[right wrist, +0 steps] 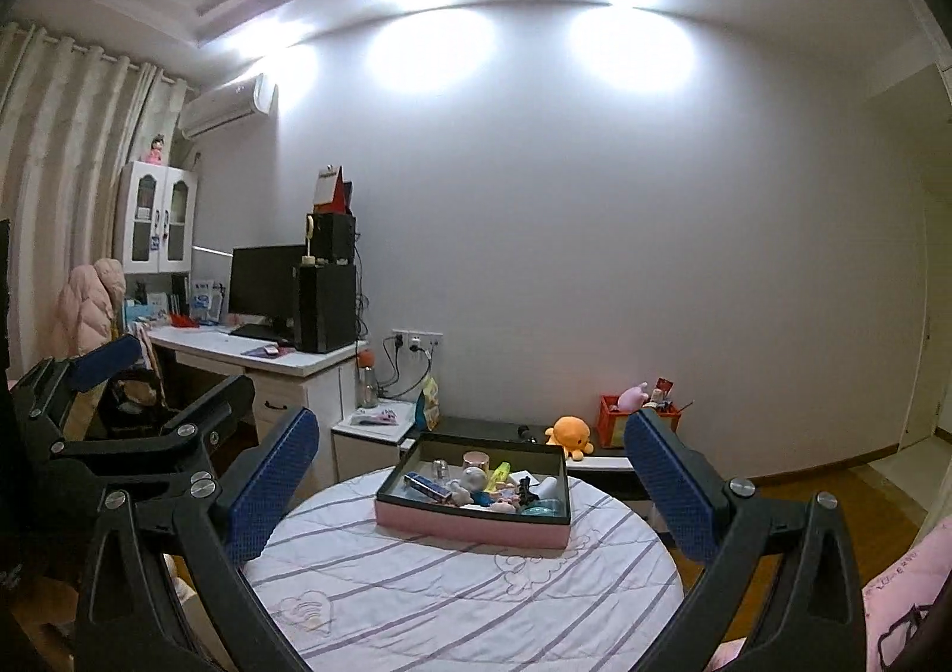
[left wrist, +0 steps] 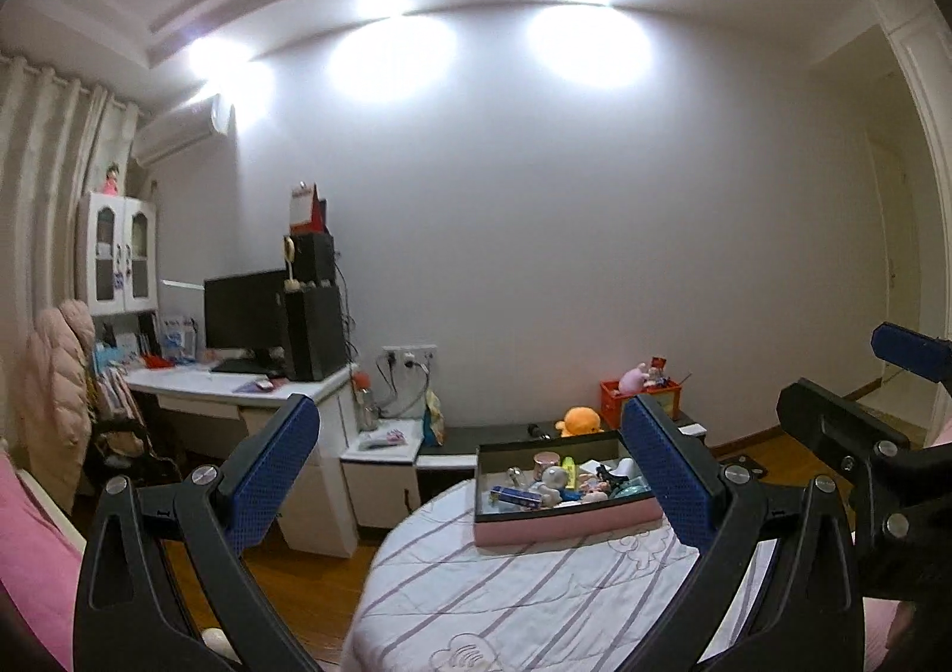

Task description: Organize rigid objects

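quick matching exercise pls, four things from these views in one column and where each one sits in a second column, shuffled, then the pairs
Things
1. pink-sided box
2. orange plush toy
3. black monitor
4. pink doll

Places
A. on top of the white cabinet
B. on the white desk
C. on the striped bedspread
D. on the low dark bench by the wall

Pairs: 1-C, 2-D, 3-B, 4-A
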The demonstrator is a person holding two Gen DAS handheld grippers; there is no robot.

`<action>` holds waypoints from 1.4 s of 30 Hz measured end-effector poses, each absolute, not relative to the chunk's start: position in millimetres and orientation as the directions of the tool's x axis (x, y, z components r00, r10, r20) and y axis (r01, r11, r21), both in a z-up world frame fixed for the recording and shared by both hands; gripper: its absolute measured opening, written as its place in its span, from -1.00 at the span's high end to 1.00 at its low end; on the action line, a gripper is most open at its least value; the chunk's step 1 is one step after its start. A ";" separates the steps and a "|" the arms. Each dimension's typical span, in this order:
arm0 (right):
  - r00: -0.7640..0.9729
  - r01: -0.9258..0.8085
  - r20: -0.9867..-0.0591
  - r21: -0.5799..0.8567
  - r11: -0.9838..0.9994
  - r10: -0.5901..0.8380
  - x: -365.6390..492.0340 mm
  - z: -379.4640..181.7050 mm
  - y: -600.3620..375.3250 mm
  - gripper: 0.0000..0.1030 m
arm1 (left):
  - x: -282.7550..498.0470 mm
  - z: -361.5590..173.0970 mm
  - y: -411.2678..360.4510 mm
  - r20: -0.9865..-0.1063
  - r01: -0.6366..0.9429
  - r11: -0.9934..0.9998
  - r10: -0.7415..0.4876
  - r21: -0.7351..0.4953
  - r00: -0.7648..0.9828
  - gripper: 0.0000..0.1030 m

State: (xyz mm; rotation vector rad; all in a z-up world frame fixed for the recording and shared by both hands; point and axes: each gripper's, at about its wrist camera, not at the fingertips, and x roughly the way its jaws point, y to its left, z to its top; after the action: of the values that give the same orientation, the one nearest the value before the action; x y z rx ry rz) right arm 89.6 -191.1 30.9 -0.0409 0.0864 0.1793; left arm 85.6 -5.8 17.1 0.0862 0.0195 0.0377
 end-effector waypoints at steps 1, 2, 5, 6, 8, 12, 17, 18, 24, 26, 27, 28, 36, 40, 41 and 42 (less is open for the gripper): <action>0.981 -0.178 -0.084 -0.032 0.983 0.175 83.3 31.8 -191.0 -1.00 | 75.7 19.8 -5.4 -0.011 -0.040 0.995 0.042 0.089 0.999 -1.00; 0.982 -0.177 -0.077 -0.032 0.984 0.175 76.7 33.4 -191.0 -1.00 | 69.9 21.9 -6.5 -0.005 -0.044 0.995 0.044 0.092 0.999 -1.00; 0.983 -0.173 -0.065 -0.031 0.984 0.171 56.8 39.4 -190.2 -1.00 | 48.0 27.1 -7.3 0.025 -0.061 0.993 0.059 0.096 0.998 -1.00; 0.983 -0.174 -0.066 -0.030 0.984 0.172 51.6 40.4 -189.9 -1.00 | 41.8 29.7 -7.6 0.033 -0.064 0.993 0.061 0.099 0.998 -1.00; 0.983 -0.177 -0.062 -0.025 0.984 0.175 40.4 44.9 -190.4 -1.00 | 29.4 34.8 -7.0 0.049 -0.066 0.993 0.061 0.095 0.997 -1.00; 0.983 -0.174 -0.058 -0.034 0.984 0.172 27.5 51.7 -190.5 -1.00 | 17.7 42.3 -6.3 0.062 -0.082 0.992 0.076 0.094 0.995 -1.00; 0.983 -0.181 -0.044 -0.044 0.982 0.179 19.5 56.5 -187.3 -1.00 | 7.9 48.1 -1.3 0.080 -0.080 0.994 0.074 0.079 0.994 -1.00; 0.983 -0.183 -0.037 -0.044 0.982 0.182 17.8 56.9 -186.9 -1.00 | 6.0 48.9 -0.3 0.083 -0.076 0.994 0.070 0.074 0.994 -1.00; 0.983 -0.184 -0.021 -0.044 0.982 0.183 8.7 58.6 -187.4 -1.00 | -0.9 50.1 0.7 0.102 -0.073 0.995 0.066 0.070 0.993 -1.00; 0.983 -0.182 -0.016 -0.047 0.982 0.182 7.5 57.8 -189.7 -1.00 | 0.3 49.0 -2.0 0.101 -0.072 0.995 0.065 0.067 0.993 -1.00; 0.983 -0.183 -0.018 -0.047 0.982 0.182 7.9 57.8 -189.8 -1.00 | 0.4 48.8 -1.9 0.103 -0.071 0.995 0.064 0.065 0.993 -1.00; 0.983 -0.182 -0.018 -0.047 0.982 0.181 7.8 57.8 -190.0 -1.00 | 0.9 48.6 -1.8 0.097 -0.070 0.996 0.063 0.064 0.993 -1.00; 0.984 -0.179 -0.024 -0.046 0.983 0.179 8.4 55.5 -191.6 -1.00 | 2.9 50.0 -5.0 0.091 -0.074 0.994 0.067 0.078 0.994 -1.00; 0.985 -0.173 -0.023 -0.048 0.984 0.173 5.2 56.5 -189.0 -1.00 | 3.4 51.4 -5.1 0.090 -0.073 0.994 0.066 0.076 0.994 -1.00; 0.985 -0.174 -0.023 -0.048 0.984 0.173 4.5 56.6 -188.7 -1.00 | 3.4 51.4 -5.5 0.091 -0.073 0.994 0.066 0.076 0.994 -1.00; 0.985 -0.174 -0.022 -0.048 0.984 0.173 4.3 56.7 -188.7 -1.00 | 3.6 51.7 -5.8 0.092 -0.074 0.994 0.067 0.078 0.994 -1.00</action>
State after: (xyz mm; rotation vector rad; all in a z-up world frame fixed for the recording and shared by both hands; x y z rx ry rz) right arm 4.3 -188.7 56.7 -0.0497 0.0182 0.1748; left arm 3.6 -5.8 51.7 0.0812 -0.0891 0.0711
